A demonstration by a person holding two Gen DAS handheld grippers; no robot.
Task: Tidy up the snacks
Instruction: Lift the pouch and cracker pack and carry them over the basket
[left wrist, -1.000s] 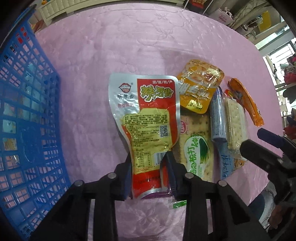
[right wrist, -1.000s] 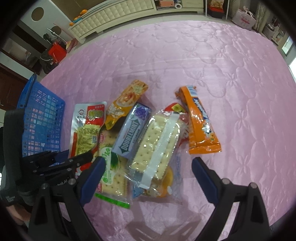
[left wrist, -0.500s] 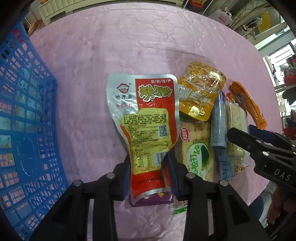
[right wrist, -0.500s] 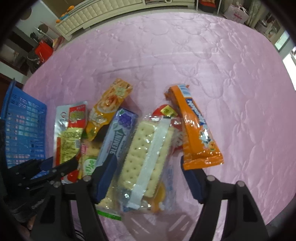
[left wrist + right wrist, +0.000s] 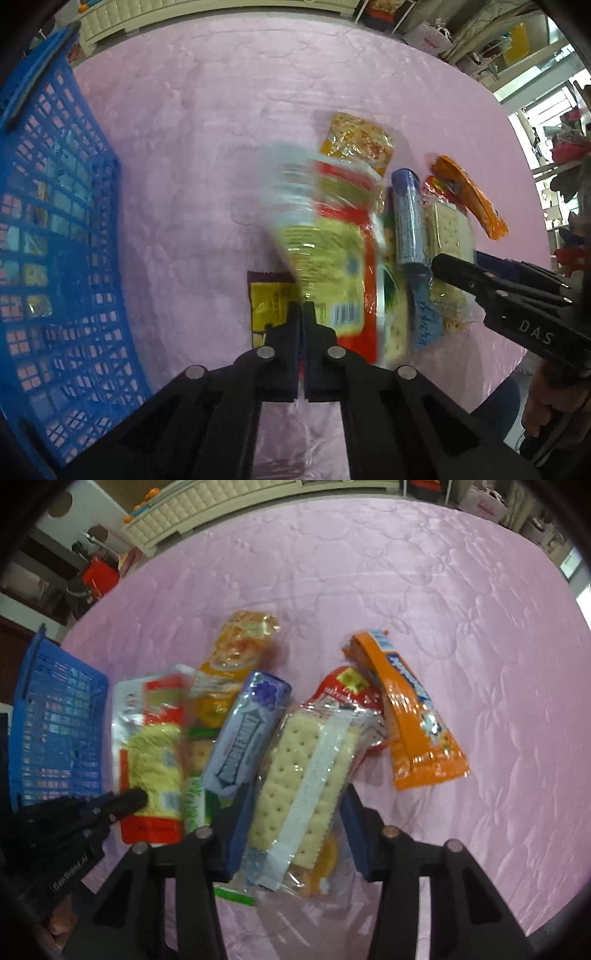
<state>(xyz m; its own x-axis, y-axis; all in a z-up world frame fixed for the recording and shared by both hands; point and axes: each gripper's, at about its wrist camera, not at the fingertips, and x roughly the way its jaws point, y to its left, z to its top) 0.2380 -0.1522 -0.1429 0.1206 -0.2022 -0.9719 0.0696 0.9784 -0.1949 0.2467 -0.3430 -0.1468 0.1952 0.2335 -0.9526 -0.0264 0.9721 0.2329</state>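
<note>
Left claw (image 5: pixel 302 314) is pinched fully shut on the bottom edge of the silver-red pouch (image 5: pixel 325 236), tilting it toward the blue basket (image 5: pixel 55 221) beside it. Right claw (image 5: pixel 291 823) straddles the clear cracker pack (image 5: pixel 306 771) on the pink counter (image 5: pixel 443 590), closing. A second ago the pouch lay flat between open jaws; now a purple-yellow packet (image 5: pixel 267 306) shows underneath.

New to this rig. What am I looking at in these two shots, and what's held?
No robot: a person holds a two-finger gripper in each hand, each with a camera looking along its fingers, one picture per gripper. Snacks lie on a pink tablecloth beside a blue basket. The left gripper is shut on the red and silver pouch. The right gripper has jaws closing around the cracker pack; no firm grip is visible. A gum pack and orange packet lie beside it.
</note>
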